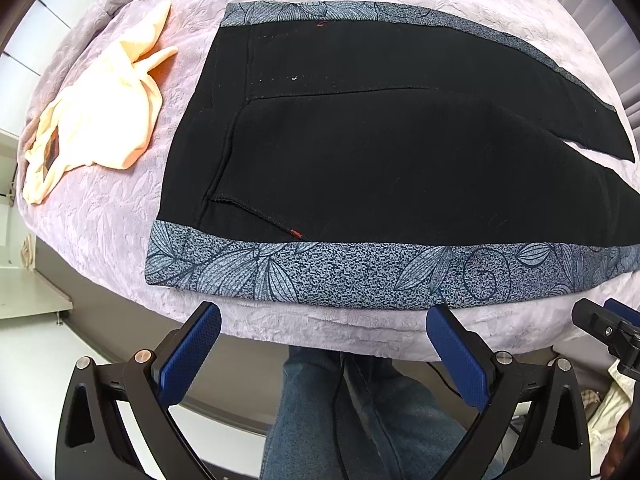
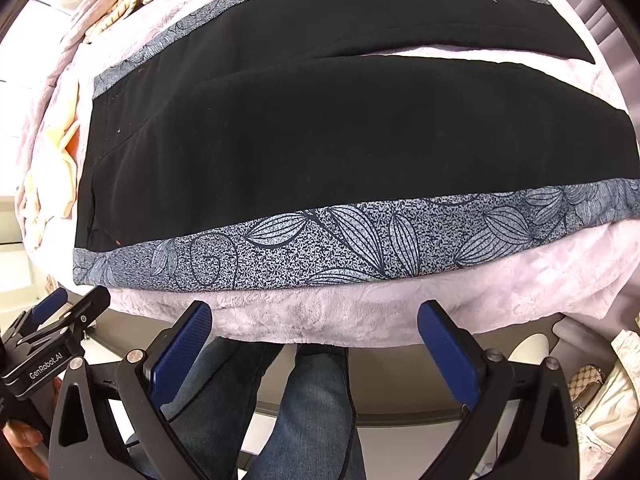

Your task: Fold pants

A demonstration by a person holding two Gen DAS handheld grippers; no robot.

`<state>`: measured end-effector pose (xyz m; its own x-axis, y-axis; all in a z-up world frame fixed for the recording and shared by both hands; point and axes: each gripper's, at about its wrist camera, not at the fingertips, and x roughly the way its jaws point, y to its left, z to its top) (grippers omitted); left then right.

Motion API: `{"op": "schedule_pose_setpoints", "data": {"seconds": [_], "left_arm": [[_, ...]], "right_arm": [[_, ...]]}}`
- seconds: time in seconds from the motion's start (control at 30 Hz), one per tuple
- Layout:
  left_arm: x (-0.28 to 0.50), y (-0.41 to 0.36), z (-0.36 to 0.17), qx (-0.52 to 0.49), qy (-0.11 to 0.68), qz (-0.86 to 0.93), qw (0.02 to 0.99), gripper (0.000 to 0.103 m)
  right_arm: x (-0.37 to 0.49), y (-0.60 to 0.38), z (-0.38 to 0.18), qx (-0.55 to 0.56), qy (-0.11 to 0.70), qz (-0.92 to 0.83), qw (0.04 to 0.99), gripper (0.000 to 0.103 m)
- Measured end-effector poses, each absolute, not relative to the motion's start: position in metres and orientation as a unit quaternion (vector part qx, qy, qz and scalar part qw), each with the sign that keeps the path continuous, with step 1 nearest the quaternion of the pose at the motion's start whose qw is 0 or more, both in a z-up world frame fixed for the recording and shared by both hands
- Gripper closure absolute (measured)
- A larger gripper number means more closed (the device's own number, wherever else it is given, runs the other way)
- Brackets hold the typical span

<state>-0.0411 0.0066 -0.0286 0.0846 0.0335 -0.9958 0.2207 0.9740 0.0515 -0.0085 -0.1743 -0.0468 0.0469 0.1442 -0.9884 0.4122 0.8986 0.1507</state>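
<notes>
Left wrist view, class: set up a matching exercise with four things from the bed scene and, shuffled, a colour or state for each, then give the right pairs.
Things:
1. pants
2. bedspread
3. crumpled garment
4. left gripper

Descriptions:
A. pale peach, bunched up
B. fingers spread, holding nothing
C. black with grey leaf-print bands, laid flat
D. lilac, textured

Pairs: 1-C, 2-D, 3-A, 4-B

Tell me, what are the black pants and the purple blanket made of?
The pants look like soft matte knit, perhaps fleece: dull black with stitched seams and a speckled leaf-print side band. The blanket looks like plush velvety fabric: fuzzy pile with pressed leaf shapes.
</notes>
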Motion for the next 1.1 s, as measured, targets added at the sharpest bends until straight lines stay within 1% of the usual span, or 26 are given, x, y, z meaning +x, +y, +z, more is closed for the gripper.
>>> {"op": "schedule_pose_setpoints", "data": {"seconds": [0.4,0.6,0.8,1.1], "left_arm": [[-0.035,0.027,-0.047,0.097,0.678,-0.068,0.725,0.0],[-0.034,0.041,-0.054,0.102,0.673,-0.076,0.728,0.0],[-0.031,0.055,-0.064,0.105,0.676,-0.079,0.725,0.0],[-0.028,0.067,-0.069,0.1,0.677,-0.082,0.724,0.0]], "right_arm": [[-0.007,-0.16,-0.058,0.21,0.684,-0.102,0.691,0.0],[-0.003,-0.147,-0.067,0.217,0.671,-0.102,0.701,0.0],[-0.003,-0.135,-0.073,0.26,0.656,-0.095,0.702,0.0],[-0.005,-0.123,-0.082,0.273,0.654,-0.097,0.699,0.0]]}}
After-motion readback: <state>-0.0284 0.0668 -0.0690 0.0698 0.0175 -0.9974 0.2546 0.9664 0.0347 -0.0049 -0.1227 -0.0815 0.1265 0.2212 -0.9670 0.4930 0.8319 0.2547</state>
